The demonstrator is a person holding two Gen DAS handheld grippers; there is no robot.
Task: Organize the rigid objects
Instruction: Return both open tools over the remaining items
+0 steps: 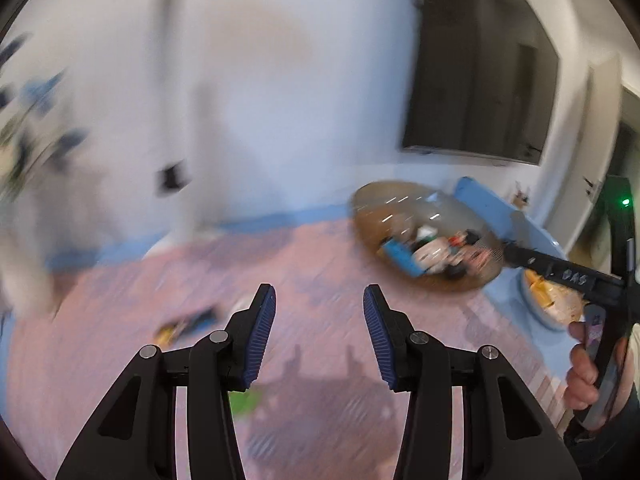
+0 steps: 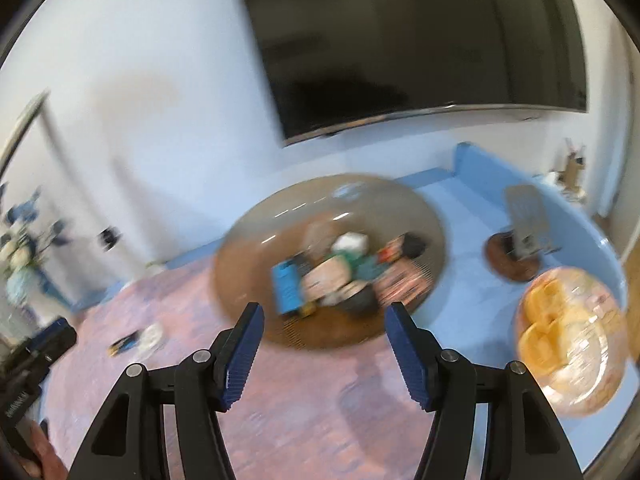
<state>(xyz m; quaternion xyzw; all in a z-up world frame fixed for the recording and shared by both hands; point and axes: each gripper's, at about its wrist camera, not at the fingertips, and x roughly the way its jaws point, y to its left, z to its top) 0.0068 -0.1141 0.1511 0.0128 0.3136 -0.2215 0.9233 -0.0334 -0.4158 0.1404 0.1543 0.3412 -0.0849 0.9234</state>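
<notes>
A round brown wicker basket (image 2: 256,240) holds several small rigid objects, among them a blue box (image 2: 286,284). It also shows in the left wrist view (image 1: 372,208). My right gripper (image 2: 324,320) is open and empty, just short of the basket's near rim. My left gripper (image 1: 319,300) is open and empty above the pink mat (image 1: 120,360). A small yellow and blue object (image 1: 182,326) lies on the mat to its left, and shows in the right wrist view (image 2: 124,342) beside a white object (image 2: 152,336). A green object (image 1: 244,400) lies under the left gripper. Both views are blurred.
A clear container of orange items (image 2: 568,340) stands at the right. A grey stand on a brown coaster (image 2: 524,232) sits behind it on the blue surface (image 2: 460,280). A dark TV (image 2: 420,40) hangs on the wall. Flowers (image 2: 20,240) stand at the left.
</notes>
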